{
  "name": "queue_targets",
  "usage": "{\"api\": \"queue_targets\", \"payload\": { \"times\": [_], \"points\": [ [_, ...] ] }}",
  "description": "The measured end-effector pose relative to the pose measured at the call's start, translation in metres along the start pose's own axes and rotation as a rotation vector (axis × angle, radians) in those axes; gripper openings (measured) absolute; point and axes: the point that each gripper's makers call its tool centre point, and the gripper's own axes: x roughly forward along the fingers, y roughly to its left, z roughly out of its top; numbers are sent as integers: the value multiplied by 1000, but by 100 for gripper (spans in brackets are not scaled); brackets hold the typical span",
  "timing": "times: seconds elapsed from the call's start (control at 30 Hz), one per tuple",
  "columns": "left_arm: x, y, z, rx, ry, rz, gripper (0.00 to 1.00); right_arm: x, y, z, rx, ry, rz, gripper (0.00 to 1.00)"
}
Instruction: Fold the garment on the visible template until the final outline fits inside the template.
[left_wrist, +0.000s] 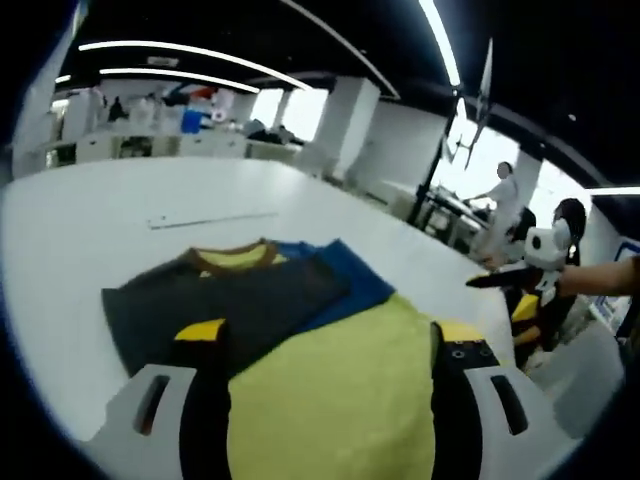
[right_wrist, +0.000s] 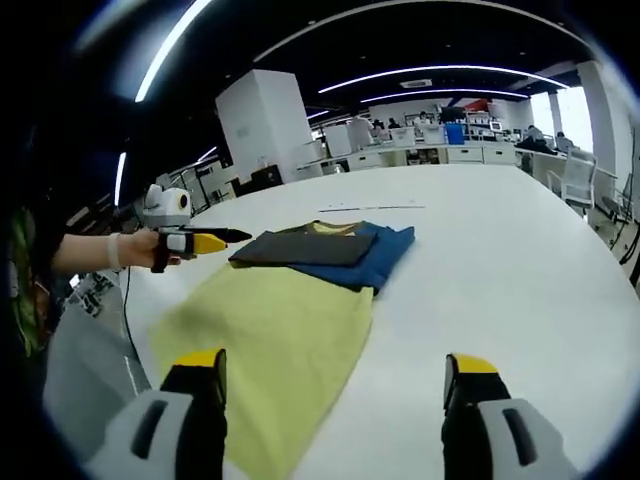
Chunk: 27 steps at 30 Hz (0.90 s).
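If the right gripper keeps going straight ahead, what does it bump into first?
Probably the bare white table. The right gripper is open, and the yellow garment lies just left of its line, so it might brush that edge; depth is hard to judge.

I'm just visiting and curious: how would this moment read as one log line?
garment: yellow body spread flat, dark and blue top part folded | left gripper: beside garment, state unclear | right gripper: jaws open, empty | table: white

I count one garment (right_wrist: 290, 300) lying on the white tabletop (right_wrist: 500, 260), in yellow, blue and dark grey sections. I count two grippers: the left gripper (right_wrist: 215, 238) and the right gripper (right_wrist: 335, 375).
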Motion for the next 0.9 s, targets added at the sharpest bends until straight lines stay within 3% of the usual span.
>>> {"api": "queue_targets", "payload": {
  "times": [0.43,0.67,0.9],
  "points": [
    [-77,11,-20,10,15,84,77,-7,17,5,-17,-4,3,90],
    [-102,16,-22,-11,-7,125,77,-6,26,4,-24,2,14,90],
    [-116,18,-34,-21,15,144,76,-4,32,1,-27,14,30,89]
  ]
}}
